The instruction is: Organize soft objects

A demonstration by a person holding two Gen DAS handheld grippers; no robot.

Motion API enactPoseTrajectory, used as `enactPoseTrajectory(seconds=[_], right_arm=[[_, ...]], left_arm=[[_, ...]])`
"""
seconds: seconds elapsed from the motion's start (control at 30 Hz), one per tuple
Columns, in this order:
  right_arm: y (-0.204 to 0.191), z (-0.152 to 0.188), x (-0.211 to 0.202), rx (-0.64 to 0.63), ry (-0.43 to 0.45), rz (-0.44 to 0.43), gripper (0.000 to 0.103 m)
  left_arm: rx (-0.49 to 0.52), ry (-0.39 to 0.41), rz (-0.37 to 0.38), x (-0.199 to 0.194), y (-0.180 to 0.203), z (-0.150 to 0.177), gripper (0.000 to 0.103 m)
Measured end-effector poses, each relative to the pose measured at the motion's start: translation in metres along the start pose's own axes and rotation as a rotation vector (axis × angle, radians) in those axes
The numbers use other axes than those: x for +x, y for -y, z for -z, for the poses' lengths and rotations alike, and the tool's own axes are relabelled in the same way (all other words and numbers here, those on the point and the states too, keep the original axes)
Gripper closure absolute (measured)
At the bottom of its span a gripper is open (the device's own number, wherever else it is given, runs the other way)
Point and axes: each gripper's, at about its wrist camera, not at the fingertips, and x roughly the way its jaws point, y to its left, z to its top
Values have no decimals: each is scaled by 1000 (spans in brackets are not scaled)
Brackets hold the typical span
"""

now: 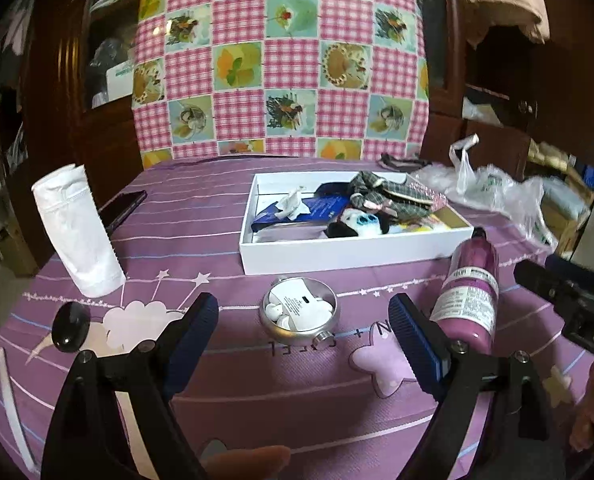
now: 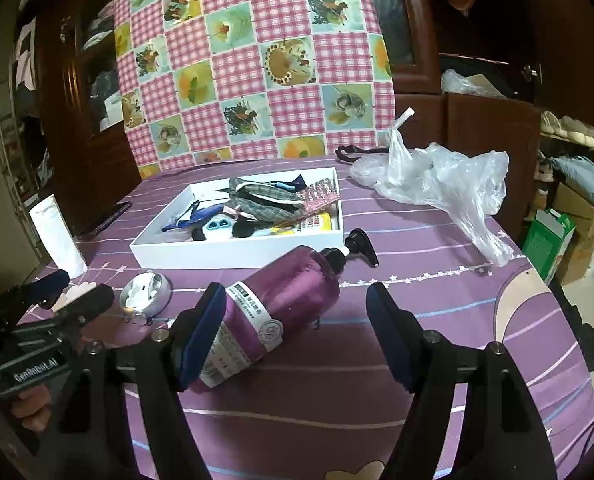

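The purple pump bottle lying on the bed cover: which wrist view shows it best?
The right wrist view: the purple plastic pump bottle shows almost whole there, black pump head, body and white label, with only its base corner behind the tool's left finger. The left wrist view catches it at the right, foreshortened, pump head mostly hidden.

Both wrist cams sit low and close over the purple-clothed table, angled down toward the checkered backdrop; left view sits left of right view, both sharing white tray, purple bottle, round tin.
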Motion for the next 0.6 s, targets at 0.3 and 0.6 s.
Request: enactPoseTrajectory(seconds=[0.3, 0.6], right_arm=[[-4, 0, -3, -21, 14, 8, 29], [-4, 0, -2, -29, 6, 11, 29]], left_arm=[[-18, 6, -3, -1, -3, 0, 15], [-14, -3, -12, 0, -3, 0, 15]])
